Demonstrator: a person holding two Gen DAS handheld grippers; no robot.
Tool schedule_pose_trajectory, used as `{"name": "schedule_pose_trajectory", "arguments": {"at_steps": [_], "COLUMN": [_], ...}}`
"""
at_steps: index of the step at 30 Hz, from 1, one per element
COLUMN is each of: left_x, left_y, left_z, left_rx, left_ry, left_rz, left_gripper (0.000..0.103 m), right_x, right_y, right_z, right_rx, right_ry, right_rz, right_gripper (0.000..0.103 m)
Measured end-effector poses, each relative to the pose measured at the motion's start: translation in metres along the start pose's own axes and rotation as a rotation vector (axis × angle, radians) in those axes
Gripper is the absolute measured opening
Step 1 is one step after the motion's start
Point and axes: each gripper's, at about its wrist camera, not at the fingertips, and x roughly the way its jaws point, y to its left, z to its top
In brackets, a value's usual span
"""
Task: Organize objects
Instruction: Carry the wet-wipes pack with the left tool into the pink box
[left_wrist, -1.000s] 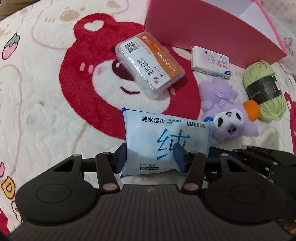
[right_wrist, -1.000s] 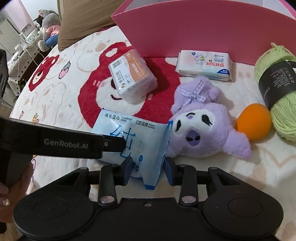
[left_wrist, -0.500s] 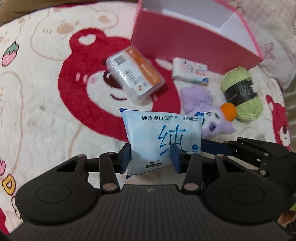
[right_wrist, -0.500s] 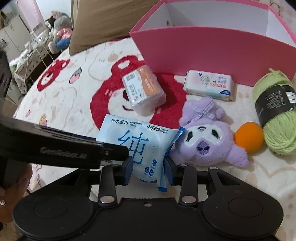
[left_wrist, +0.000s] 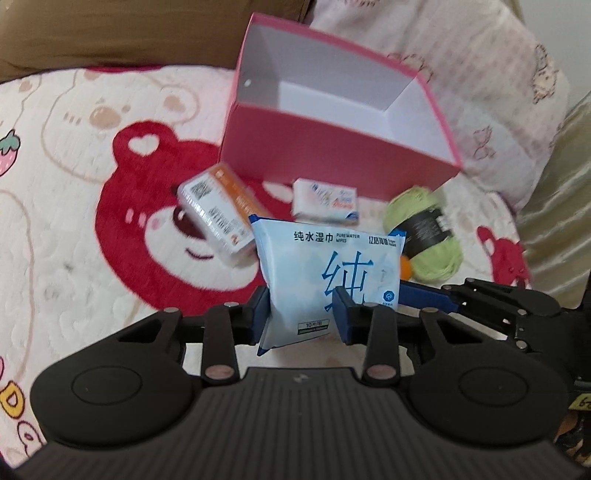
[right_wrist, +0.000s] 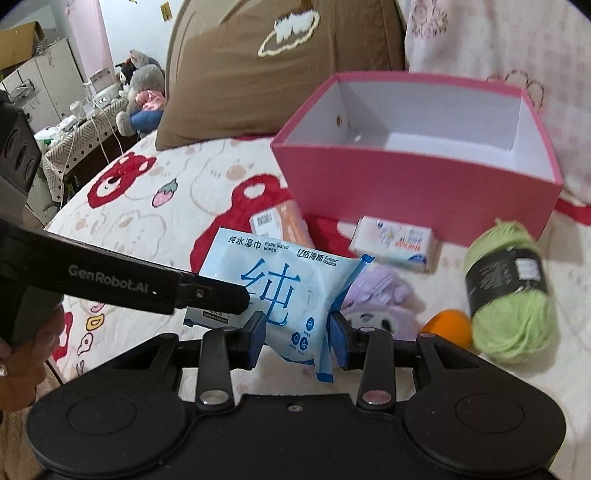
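Brown pillow (right_wrist: 280, 70) lies on bear-print blanket (left_wrist: 74, 229).

I see a shiny plastic wipes pack (left_wrist: 328, 280). The blanket (left_wrist: 74, 240) looks soft and fuzzy. At twelve o'clock, the pink box (right_wrist: 417, 188) is matt card, smooth white inside. The green yarn (right_wrist: 513, 299) looks woolly.

Pink box (left_wrist: 332, 155) open-topped, unobstructed; tissue packs (left_wrist: 325, 201) crowd front wall.

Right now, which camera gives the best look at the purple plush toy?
The right wrist view: the purple plush toy shows its face and bow beside the wipes pack. In the left wrist view the pack hides it completely.
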Motion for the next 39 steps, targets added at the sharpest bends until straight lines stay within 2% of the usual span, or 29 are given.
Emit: {"name": "schedule_pose_trajectory", "arguments": {"at_steps": [5,12,20,26,35,39], "left_x": [-0.009,-0.014,-0.026,-0.029,0.007,0.039], "left_y": [-0.01,-0.039,-0.08,-0.101,-0.105,-0.095], "left_z": [0.011,0.032,0.074,0.108,0.157,0.176], "left_rx": [0.002,0.043,0.101,0.117,0.087,0.07], "left_ry": [-0.016,-0.018,-0.045,-0.082,-0.106,-0.079], "left_rz": [-0.035,-0.035,-0.019,-0.034,-0.073,-0.072], "left_gripper": [0.034,0.034,0.034,0.034,0.034,0.034], "right_x": [-0.015,-0.037,-0.061,-0.074,-0.06,-0.04], "right_y": [-0.006,-0.017,-0.039,-0.061,-0.083,-0.092], "right_z": [0.01,0.023,0.062,0.097,0.156,0.167], "right_rx": [-0.003,-0.013,-0.004,0.013,-0.073,-0.125], "right_ry": [-0.042,-0.092,-0.107,-0.105,-0.023,-0.042], "right_rz": [-0.012,-0.024,-0.017,-0.006,-0.096,-0.139], "right_gripper": [0.044,0.046,0.046,0.045,0.037,0.036]}}
